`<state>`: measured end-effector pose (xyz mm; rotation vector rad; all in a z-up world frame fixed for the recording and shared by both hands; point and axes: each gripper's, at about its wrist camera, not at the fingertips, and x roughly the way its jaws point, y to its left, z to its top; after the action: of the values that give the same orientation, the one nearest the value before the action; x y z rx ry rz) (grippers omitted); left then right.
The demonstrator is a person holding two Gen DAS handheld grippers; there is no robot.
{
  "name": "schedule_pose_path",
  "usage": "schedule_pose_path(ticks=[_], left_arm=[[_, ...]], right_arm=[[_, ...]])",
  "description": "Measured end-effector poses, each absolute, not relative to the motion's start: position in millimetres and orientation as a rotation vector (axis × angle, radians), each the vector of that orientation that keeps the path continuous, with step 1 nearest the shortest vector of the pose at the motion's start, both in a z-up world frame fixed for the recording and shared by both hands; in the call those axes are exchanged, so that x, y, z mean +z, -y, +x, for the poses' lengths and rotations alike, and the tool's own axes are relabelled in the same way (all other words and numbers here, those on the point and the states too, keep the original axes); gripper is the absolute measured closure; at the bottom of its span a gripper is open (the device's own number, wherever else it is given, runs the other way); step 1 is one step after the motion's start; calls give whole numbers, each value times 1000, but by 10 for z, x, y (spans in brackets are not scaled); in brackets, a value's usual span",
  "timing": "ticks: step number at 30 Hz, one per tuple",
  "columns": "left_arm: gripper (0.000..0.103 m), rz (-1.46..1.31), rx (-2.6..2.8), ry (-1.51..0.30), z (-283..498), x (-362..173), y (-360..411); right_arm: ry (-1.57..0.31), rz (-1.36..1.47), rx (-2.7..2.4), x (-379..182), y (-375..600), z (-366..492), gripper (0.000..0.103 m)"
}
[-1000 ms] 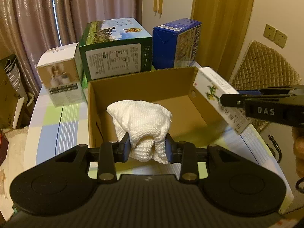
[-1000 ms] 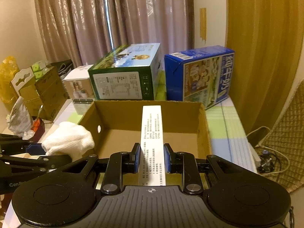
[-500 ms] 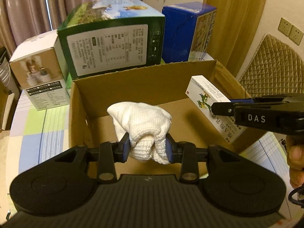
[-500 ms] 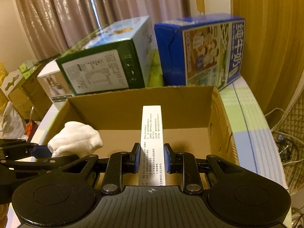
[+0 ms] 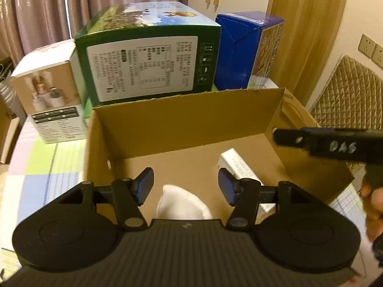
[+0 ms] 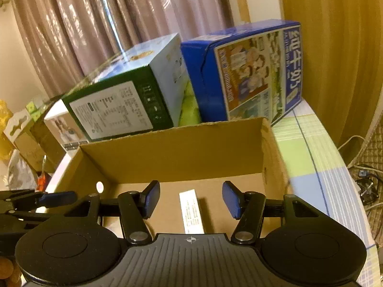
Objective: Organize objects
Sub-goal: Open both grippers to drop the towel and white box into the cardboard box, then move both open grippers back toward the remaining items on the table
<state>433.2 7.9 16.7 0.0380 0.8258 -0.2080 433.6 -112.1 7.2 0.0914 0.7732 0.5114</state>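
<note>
An open brown cardboard box (image 5: 186, 122) (image 6: 182, 150) stands on the table. On its floor lies a white cloth (image 5: 182, 205), just below my left gripper (image 5: 186, 189), which is open and holds nothing. A slim white carton (image 5: 239, 169) (image 6: 191, 211) lies on the box floor to the right of the cloth. My right gripper (image 6: 191, 199) is open above that carton, apart from it. The right gripper's fingers (image 5: 296, 138) reach in over the box's right wall in the left wrist view.
Behind the box stand a green carton (image 5: 146, 59) (image 6: 124, 102), a blue milk carton (image 5: 246, 50) (image 6: 249, 71) and a small white box (image 5: 50, 91). A checked tablecloth (image 6: 311, 157) covers the table. Curtains hang behind. A quilted chair back (image 5: 349, 91) and cables (image 6: 366, 184) lie right.
Both grippers have opened. The white cloth dropped from the left gripper onto the box floor, and the slim white carton dropped from the right gripper beside it. Both grippers moved closer over the box.
</note>
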Motion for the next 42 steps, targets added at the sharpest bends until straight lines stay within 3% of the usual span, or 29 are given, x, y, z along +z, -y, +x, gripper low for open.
schedule_pose_path(ticks=[8, 26, 42], left_arm=[[39, -1, -172, -779, 3826, 498, -279], [2, -42, -97, -666, 1767, 946, -494], [1, -36, -58, -724, 657, 619, -355]], right_arm=[[-730, 60, 495, 329, 1404, 3861, 39], [-675, 117, 496, 771, 2087, 1892, 11], [-755, 67, 479, 356, 2338, 827, 11]])
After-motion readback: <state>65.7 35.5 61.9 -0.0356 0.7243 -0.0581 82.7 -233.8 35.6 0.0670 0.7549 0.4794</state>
